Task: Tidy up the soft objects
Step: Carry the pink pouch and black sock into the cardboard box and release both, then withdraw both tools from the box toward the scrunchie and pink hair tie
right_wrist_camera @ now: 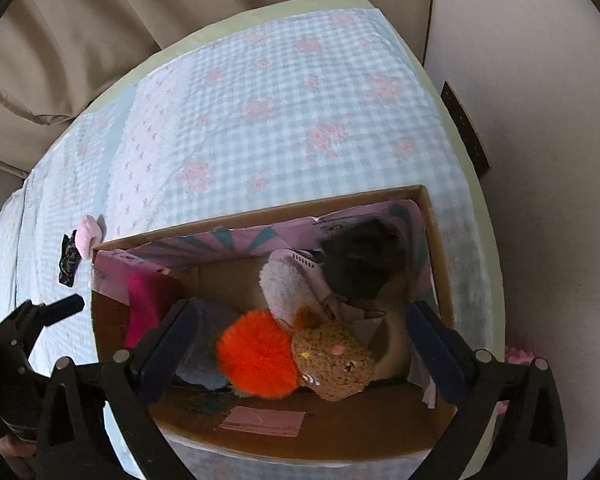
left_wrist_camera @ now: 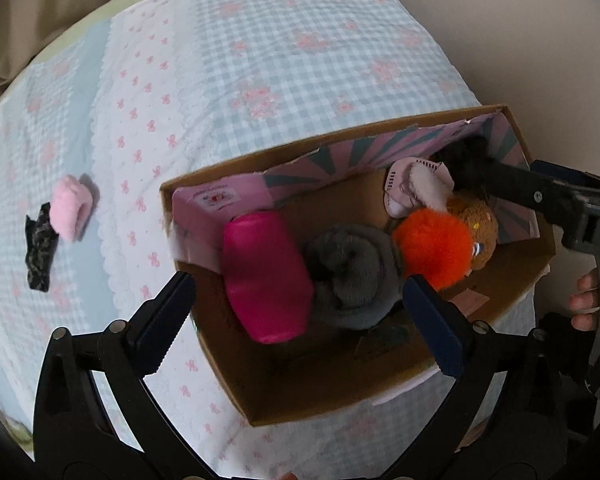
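over the cardboard box (left_wrist_camera: 236, 396) | left gripper (left_wrist_camera: 300, 320) and right gripper (right_wrist_camera: 300, 348) jaws apart, empty | risk: pink roll (left_wrist_camera: 266, 276) could snag and topple out

Light: you get soft, even daylight, fairly bright.
Shadows: faint, short.
Glare: none.
Blur: slight softness throughout.
Edges: strong fisheye bending, dark vignetted corners.

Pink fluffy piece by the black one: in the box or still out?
Out. The pink fluffy piece lies on the checked cloth, touching the black piece, left of the cardboard box.
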